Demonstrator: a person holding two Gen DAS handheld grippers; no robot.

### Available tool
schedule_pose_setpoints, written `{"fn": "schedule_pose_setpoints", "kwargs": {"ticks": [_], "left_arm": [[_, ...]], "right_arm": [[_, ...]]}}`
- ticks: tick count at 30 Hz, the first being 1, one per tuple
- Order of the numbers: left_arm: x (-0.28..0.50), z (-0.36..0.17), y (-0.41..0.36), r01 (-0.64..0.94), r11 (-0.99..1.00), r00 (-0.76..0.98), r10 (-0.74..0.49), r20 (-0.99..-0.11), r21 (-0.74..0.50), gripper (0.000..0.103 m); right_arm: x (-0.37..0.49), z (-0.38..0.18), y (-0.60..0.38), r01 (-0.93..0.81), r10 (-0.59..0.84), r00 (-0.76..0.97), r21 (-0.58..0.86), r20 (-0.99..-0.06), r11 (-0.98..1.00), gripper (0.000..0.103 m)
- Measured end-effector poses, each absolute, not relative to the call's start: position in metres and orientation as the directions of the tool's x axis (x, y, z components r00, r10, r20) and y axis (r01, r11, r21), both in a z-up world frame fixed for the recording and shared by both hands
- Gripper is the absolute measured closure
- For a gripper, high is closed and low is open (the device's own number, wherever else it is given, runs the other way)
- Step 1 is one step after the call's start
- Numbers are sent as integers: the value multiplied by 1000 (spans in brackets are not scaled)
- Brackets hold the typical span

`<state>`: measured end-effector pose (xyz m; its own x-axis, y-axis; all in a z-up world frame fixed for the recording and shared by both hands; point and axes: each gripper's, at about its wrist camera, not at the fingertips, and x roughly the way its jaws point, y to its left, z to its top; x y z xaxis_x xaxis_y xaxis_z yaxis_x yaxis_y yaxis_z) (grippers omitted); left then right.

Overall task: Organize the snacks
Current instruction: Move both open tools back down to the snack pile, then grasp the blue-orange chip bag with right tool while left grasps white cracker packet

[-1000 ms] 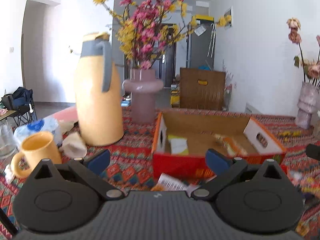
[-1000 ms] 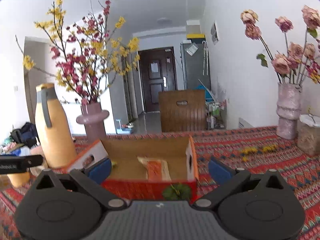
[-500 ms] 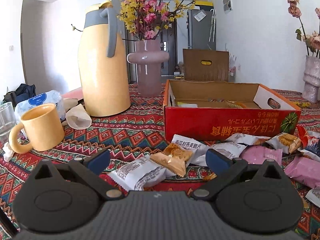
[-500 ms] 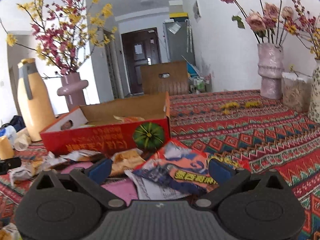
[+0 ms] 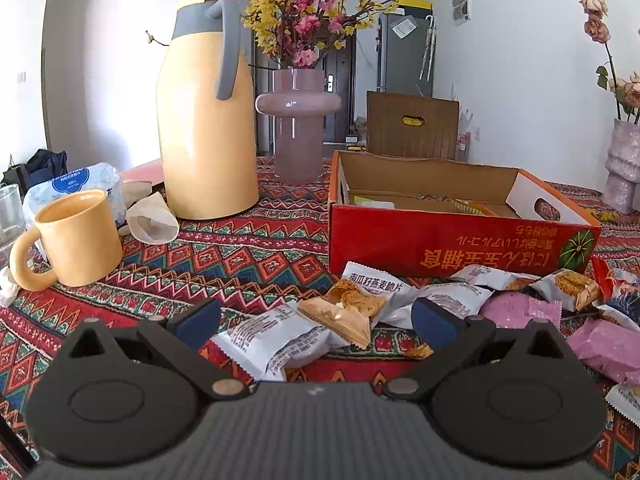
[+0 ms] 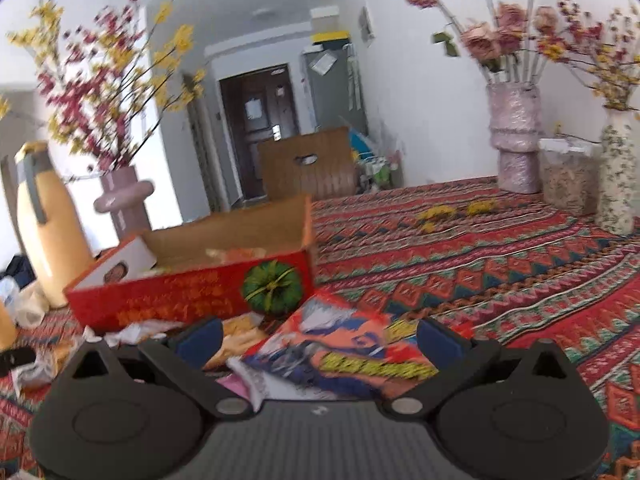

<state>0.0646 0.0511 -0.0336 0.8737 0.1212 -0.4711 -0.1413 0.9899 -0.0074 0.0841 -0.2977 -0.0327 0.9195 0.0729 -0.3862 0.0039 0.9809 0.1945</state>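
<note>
Lying crosswise, red box [image 5: 460, 240] faces tongs [image 5: 316, 316].

One red box [image 5: 452, 240], one jug [image 5: 204, 136], one mug [image 5: 76, 240], two pink packets [image 5: 520, 312], three vases [image 6: 514, 140].

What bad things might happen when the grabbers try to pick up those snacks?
The snack packets overlap in a pile, so the open left gripper might pinch two together. The right gripper, also open, hangs over a big flat packet that may slip. The yellow mug nearby might get bumped.
</note>
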Motion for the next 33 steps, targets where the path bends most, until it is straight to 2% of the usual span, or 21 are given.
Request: {"fn": "schedule_pose_setpoints", "kwargs": {"ticks": [6, 10, 13, 19, 24, 29, 33], "left_arm": [[65, -35, 54, -148, 989, 870, 121, -478, -19, 0], [65, -34, 54, -150, 988, 869, 121, -479, -22, 0], [66, -35, 55, -149, 989, 867, 118, -484, -26, 0], [65, -35, 56, -151, 988, 867, 117, -484, -32, 0], [66, -35, 57, -147, 988, 864, 109, -492, -40, 0], [66, -36, 57, -147, 988, 862, 107, -495, -41, 0], [66, -36, 56, -148, 988, 862, 108, -495, -42, 0]], "right_arm": [[94, -28, -321, 65, 5, 901, 145, -434, 987, 0], [108, -31, -314, -23, 46, 860, 51, -508, 998, 0], [111, -31, -302, -79, 53, 848, -28, -527, 997, 0], [144, -36, -298, -162, 83, 809, -85, -582, 983, 0], [170, -48, -319, -245, 221, 734, 54, -642, 968, 0], [172, -57, -327, -254, 276, 726, 127, -630, 959, 0], [171, -59, -328, -268, 286, 728, 126, -623, 955, 0]]}}
